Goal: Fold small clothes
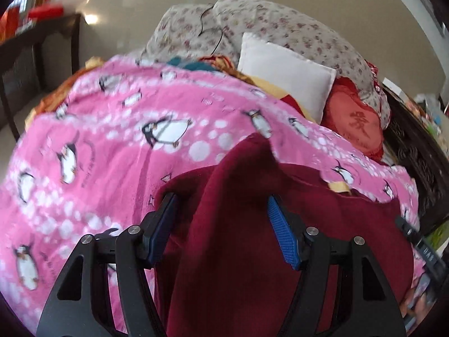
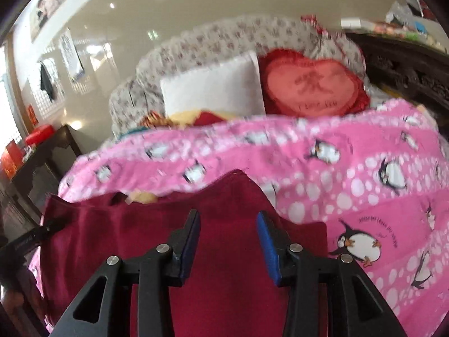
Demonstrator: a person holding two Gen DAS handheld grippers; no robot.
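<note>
Blue-padded fingers (image 1: 282, 236) of the left gripper (image 1: 221, 224) fill the near foreground, spread wide with nothing pinched, straddling a raised ridge of the maroon garment (image 1: 322, 224) that runs up between them. Same cloth directly under and ahead of the right gripper (image 2: 228, 233), also parted and holding nothing, hovering over a flatter stretch of it; whether either set of pads actually presses the fabric cannot be told.

Spread over the pink penguin blanket (image 1: 98, 129), with the far edge humped into a peak roughly on each gripper's centre line. Seems longest from side to side across both views, reaching off toward the left edge in the right wrist view and toward the right edge in the left wrist view, so the two grippers probably sit over opposite halves of one piece. Both about equally near; left one better placed on the standing fold, since that ridge already lies in its gap and runs along its fingers rather than across.

Next move likely a pinch on that ridge or on the far hem, then a carry across the short way. Soft, fleecy stuff by the look of it, apt to sag and drag the blanket along if caught too deep.

Beyond the blanket: white pillow (image 2: 213, 84), red heart cushion (image 2: 314, 87), floral bedding (image 1: 280, 25) heaped behind, none of it in the way
</note>
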